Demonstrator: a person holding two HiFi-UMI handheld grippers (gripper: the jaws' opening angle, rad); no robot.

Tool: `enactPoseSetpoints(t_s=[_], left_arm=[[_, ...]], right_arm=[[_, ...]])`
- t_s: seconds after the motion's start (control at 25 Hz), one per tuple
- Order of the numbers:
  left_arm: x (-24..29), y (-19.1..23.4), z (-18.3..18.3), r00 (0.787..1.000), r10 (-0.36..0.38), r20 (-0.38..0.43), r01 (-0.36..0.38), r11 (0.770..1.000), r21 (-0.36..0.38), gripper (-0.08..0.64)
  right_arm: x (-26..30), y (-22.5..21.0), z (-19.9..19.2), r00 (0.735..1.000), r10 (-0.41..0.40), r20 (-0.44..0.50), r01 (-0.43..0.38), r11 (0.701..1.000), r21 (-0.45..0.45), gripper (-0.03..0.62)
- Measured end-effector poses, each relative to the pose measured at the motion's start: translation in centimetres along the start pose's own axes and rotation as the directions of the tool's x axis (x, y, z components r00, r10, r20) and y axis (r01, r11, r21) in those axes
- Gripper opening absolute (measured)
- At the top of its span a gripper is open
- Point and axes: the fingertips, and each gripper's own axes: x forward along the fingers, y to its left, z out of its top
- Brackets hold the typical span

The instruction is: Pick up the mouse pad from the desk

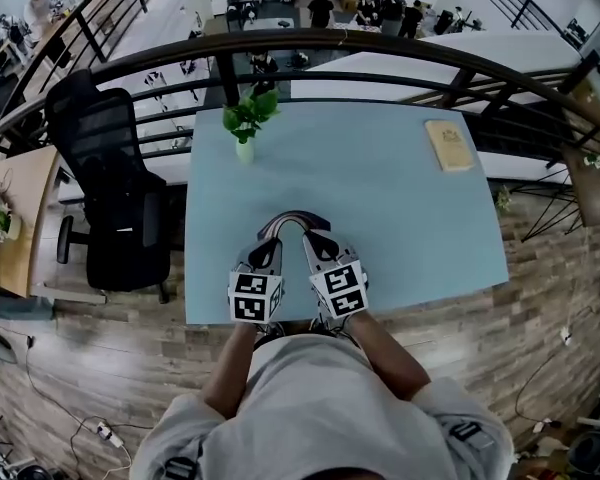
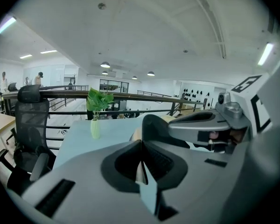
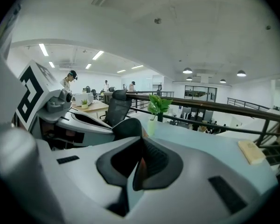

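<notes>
Item: pad [image 1: 295,219], a thin flexible sheet, bowed into an arch between the two tips and seemingly clear of the worktop [image 1: 410,208] just beneath them. Holders: left hand-held gripper [image 1: 274,232] and right hand-held gripper [image 1: 316,234], side by side and close together, each with jaws closed down on a narrow margin of the pad. In each gripper view only a sliver of sheet stands pinched between the jaws. Risk one, slip-out: the bite is shallow and on the edge only, and the arch stores spring, so any slackening of either jaw would likely let that side snap free and leave the pad swinging from the other. Risk two, uneven travel: tips drawn apart would pull the sheet taut and could drag it from a jaw; tips pushed closer would fold and crease the arch. Risk three, twist: one wrist rolling against the other. Bystanders: plant [image 1: 246,118], well ahead of the left tip; tan book [image 1: 449,145], far ahead and right. Neither is judged within reach.
</notes>
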Motion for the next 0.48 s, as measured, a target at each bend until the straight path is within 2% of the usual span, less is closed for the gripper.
enactPoseSetpoints(t_s=[0.48], left_arm=[[-2.2, -1.5, 7.3, 0.985, -0.019, 0.173, 0.012, 0.999, 0.044, 0.025]], right_arm=[[-3.4, -1.0, 6.8, 0.981, -0.057, 0.184, 0.066, 0.997, -0.039, 0.017]])
